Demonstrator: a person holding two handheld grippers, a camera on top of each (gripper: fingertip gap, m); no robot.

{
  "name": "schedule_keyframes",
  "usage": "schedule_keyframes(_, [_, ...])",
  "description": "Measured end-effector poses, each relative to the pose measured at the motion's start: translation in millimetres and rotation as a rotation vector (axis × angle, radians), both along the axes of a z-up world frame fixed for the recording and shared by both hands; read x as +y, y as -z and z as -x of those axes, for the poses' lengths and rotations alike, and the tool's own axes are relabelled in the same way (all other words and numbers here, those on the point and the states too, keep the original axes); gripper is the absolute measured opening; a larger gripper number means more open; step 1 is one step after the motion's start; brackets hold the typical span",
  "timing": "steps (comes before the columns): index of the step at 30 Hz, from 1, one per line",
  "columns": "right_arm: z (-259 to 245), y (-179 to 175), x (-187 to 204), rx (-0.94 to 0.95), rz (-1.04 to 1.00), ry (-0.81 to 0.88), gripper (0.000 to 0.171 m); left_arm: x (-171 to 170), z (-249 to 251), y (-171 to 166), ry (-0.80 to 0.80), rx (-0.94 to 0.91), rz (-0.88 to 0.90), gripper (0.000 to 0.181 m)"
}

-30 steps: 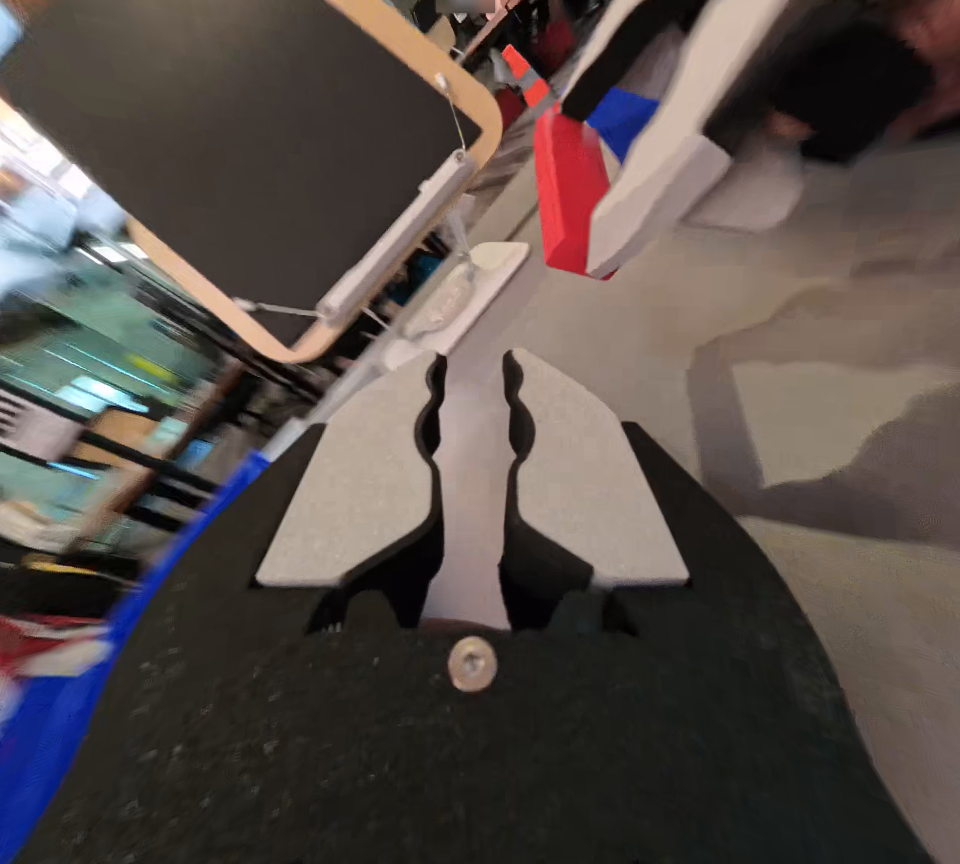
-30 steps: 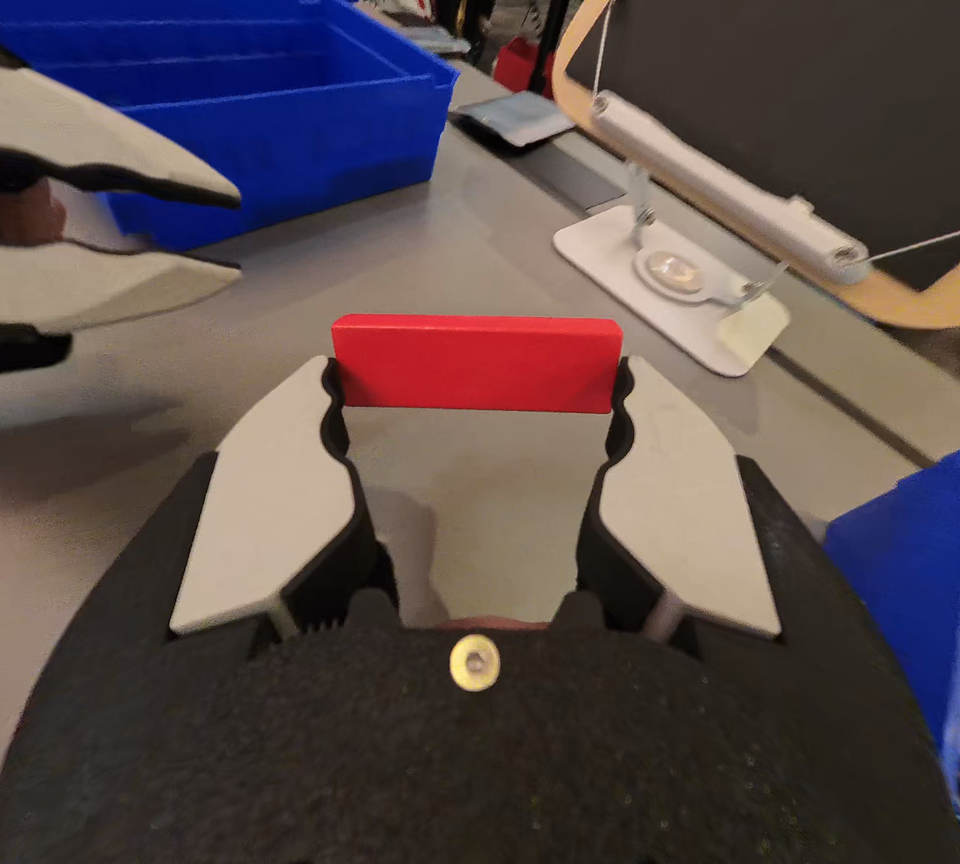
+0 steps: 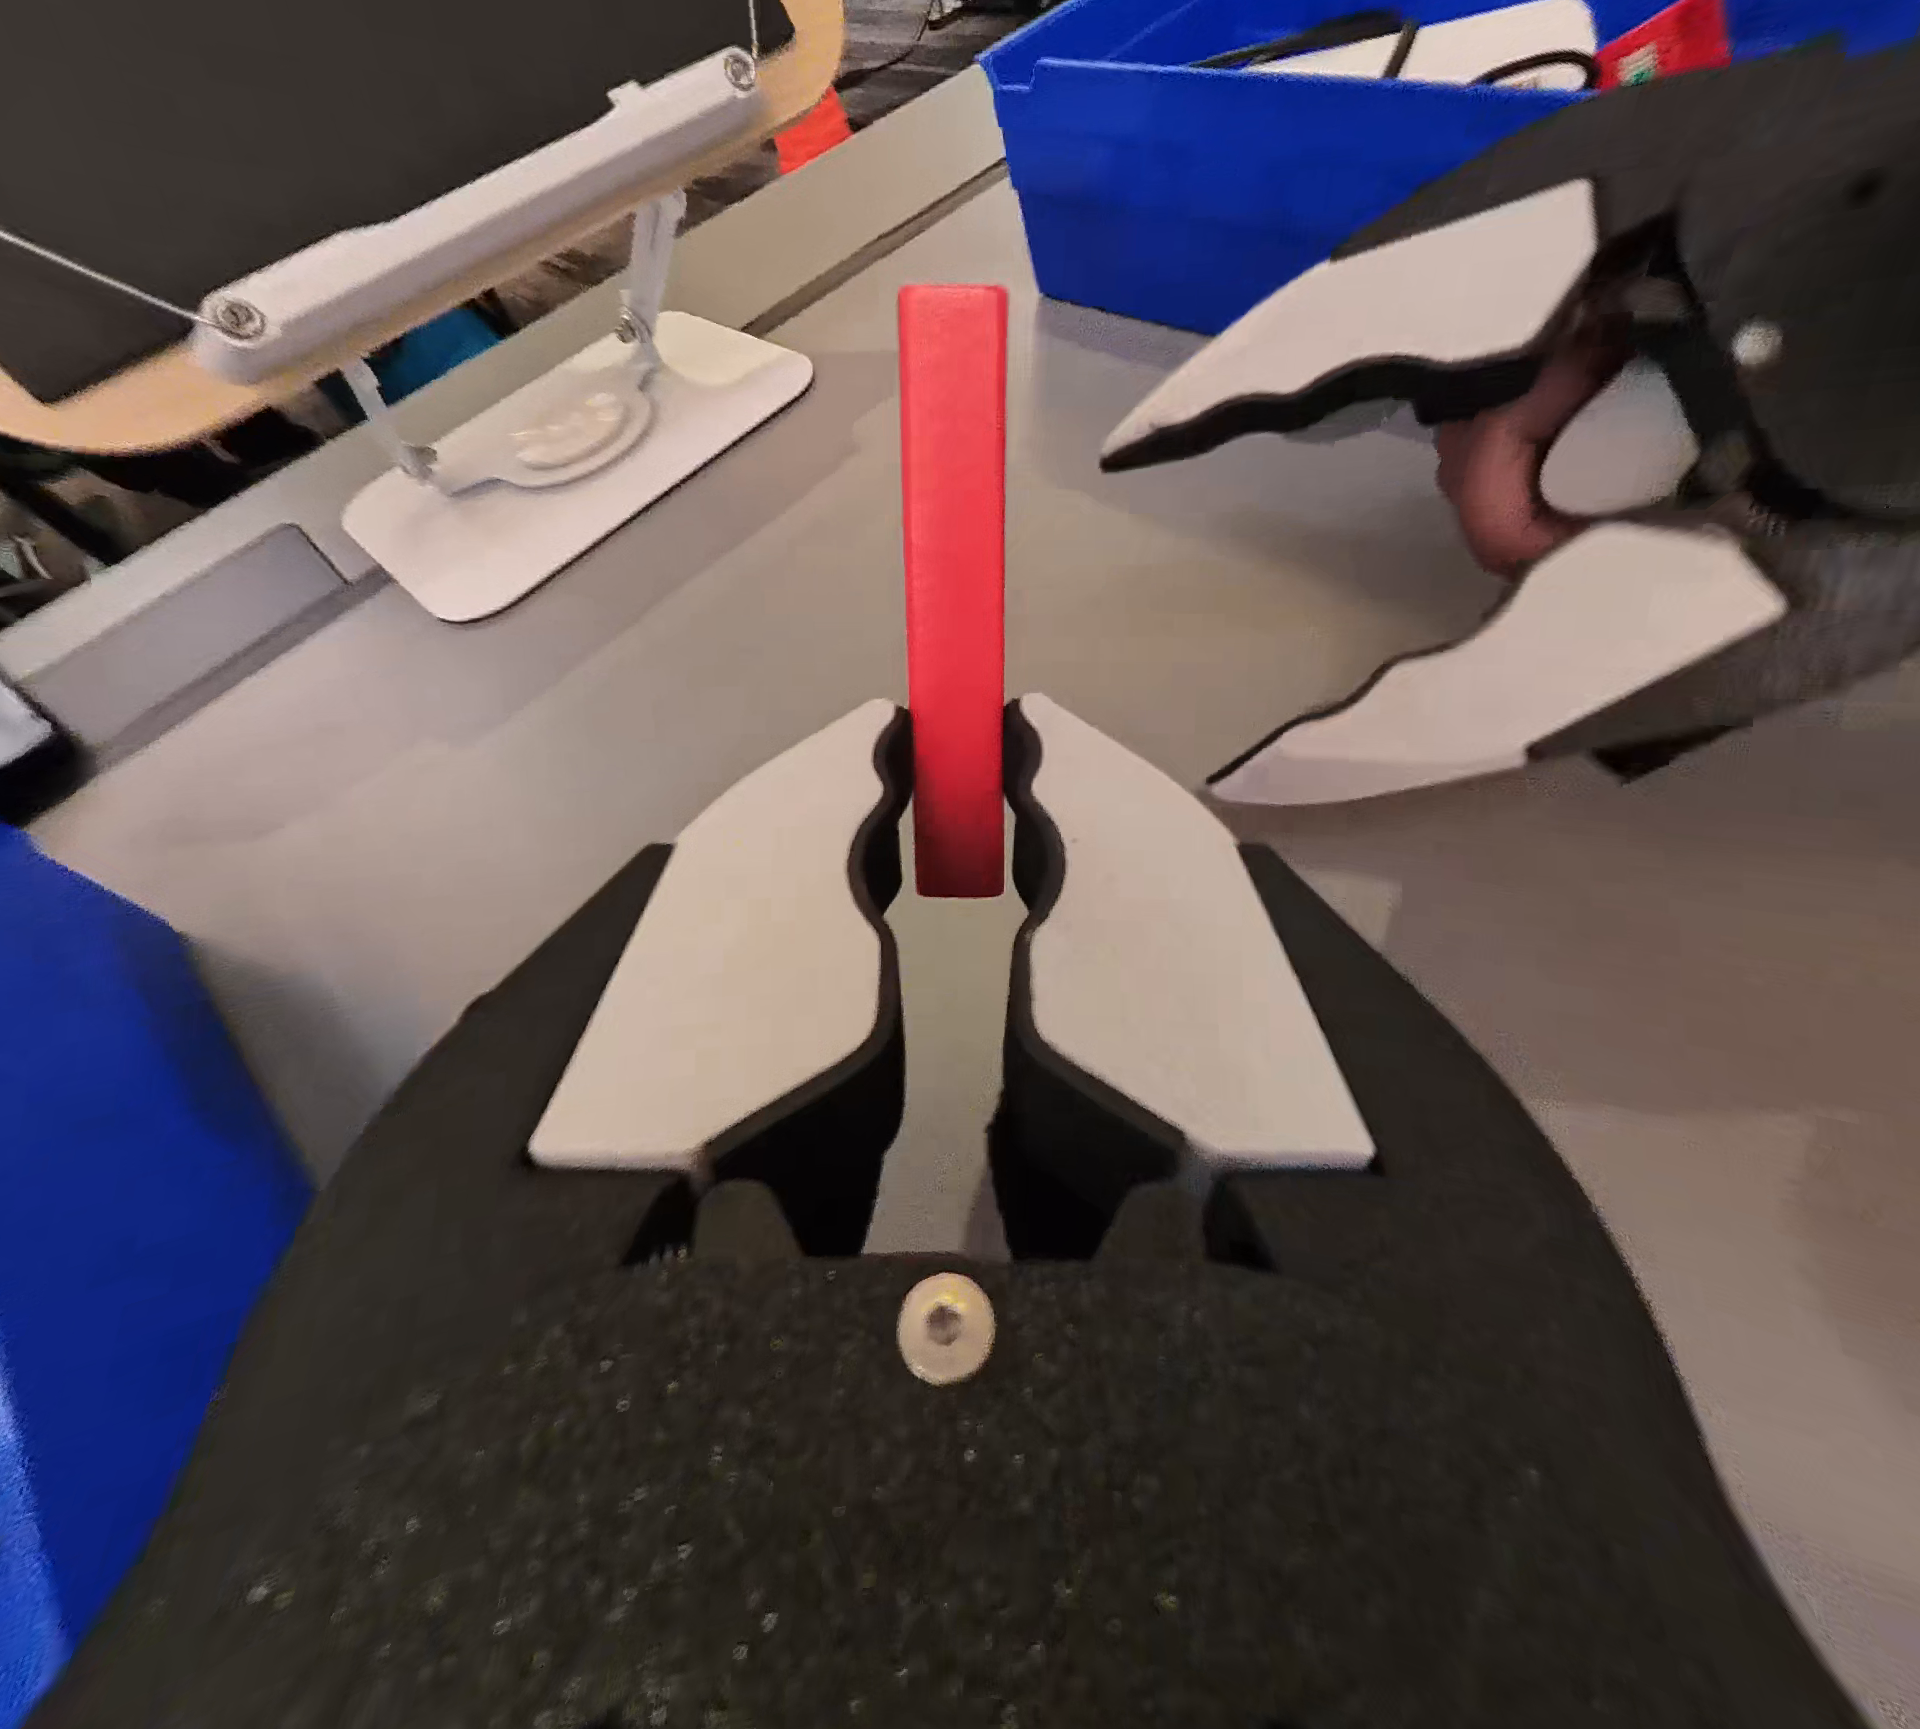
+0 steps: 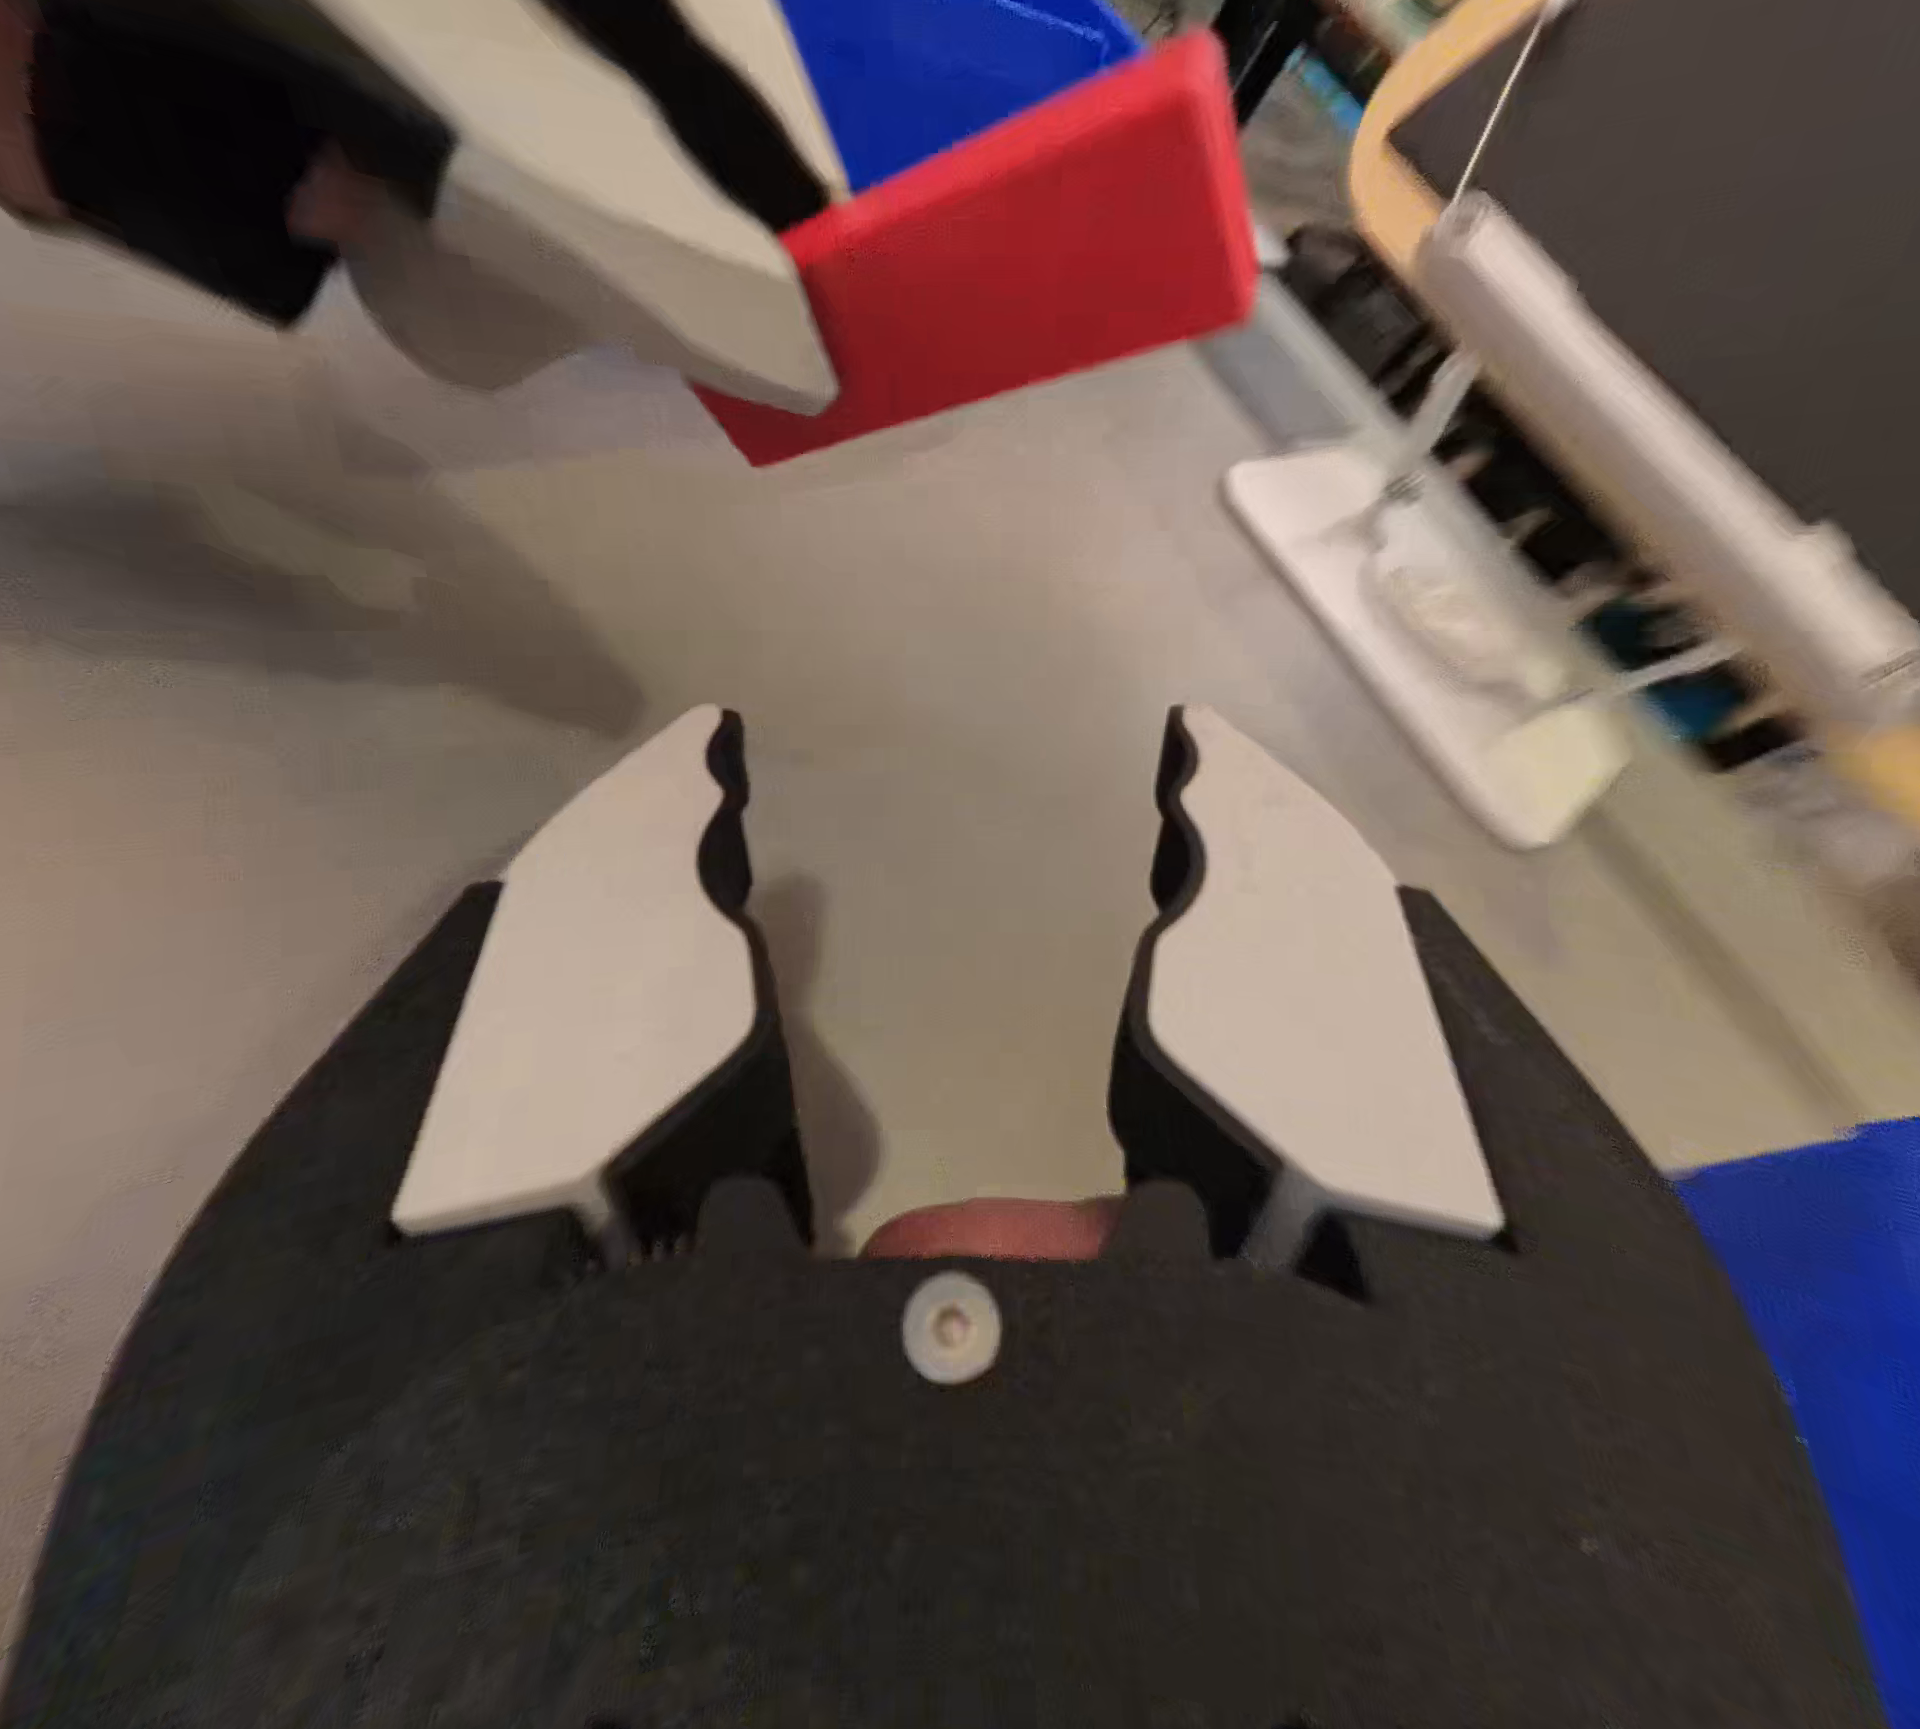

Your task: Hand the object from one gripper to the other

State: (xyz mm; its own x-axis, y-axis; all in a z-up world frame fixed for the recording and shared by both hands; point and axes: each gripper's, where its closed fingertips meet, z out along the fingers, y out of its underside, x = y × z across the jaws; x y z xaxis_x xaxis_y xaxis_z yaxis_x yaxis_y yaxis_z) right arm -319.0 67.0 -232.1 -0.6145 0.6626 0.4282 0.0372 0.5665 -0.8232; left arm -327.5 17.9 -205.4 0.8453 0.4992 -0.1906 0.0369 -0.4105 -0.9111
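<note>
A flat red block (image 3: 953,557) stands on edge between the fingertips of my left gripper (image 3: 956,729), which is shut on its near end, above the grey table. My right gripper (image 3: 1164,609) shows at the right of the left wrist view, open and empty, apart from the block. In the right wrist view my right gripper (image 4: 951,723) is open with nothing between its fingers. The left gripper (image 4: 800,297) comes in from the upper left there, holding the red block (image 4: 1029,245) by one end.
A blue bin (image 3: 1299,152) with papers and cables stands at the back right. A black tablet on a white stand (image 3: 582,474) is at the back left. Another blue bin (image 3: 114,1160) is at the near left. The grey table (image 3: 1351,1004) lies below.
The red block has passed from my right gripper to my left. The left gripper closed on it, the right opened and drew back.
</note>
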Motion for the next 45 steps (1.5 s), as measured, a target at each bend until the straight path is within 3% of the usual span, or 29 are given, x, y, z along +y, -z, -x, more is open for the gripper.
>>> schedule_keyframes(4, [-3, -10, -8, -0.333, 0.451, -0.052, 0.070, 2, -1, 0, 0.007, 0.086, 0.044, 0.016])
schedule_keyframes(6, [-12, -28, -17, -0.444, 0.702, -0.165, 0.065, 5, -4, 1, 0.016, 0.064, 0.029, 0.016])
schedule_keyframes(9, [-13, -40, -21, -0.540, 0.973, -0.210, 0.066, 10, -8, 2, 0.022, 0.061, 0.021, 0.016])
schedule_keyframes(12, [-12, -46, -26, -0.527, 1.096, -0.227, 0.065, 20, -19, 2, 0.071, -0.001, -0.027, 0.016])
schedule_keyframes(16, [-11, -51, -27, -0.461, 1.102, -0.242, 0.051, 27, -26, 1, 0.090, -0.060, -0.078, 0.016])
schedule_keyframes(18, [-10, -52, -24, -0.434, 1.105, -0.222, 0.034, 27, -26, 3, 0.081, -0.050, -0.061, 0.016])
schedule_keyframes(28, [-10, -46, -20, -0.429, 1.015, -0.177, 0.032, 29, -26, 8, 0.046, -0.035, -0.047, 0.017])
schedule_keyframes(32, [-7, -48, -10, -0.394, 0.942, -0.192, 0.033, 26, -26, 7, 0.075, -0.044, -0.065, 0.026])
schedule_keyframes(36, [-20, -60, -6, -0.504, 0.995, -0.372, 0.033, 26, -45, 3, 0.273, -0.150, -0.102, 0.033])
schedule_keyframes(41, [-54, -88, -2, -0.574, 1.065, -0.715, 0.032, 30, -87, -27, 0.605, -0.589, -0.387, 0.055])
schedule_keyframes(45, [-74, -88, -5, -0.656, 1.047, -0.886, 0.033, 34, -99, -29, 0.683, -0.693, -0.430, 0.057])
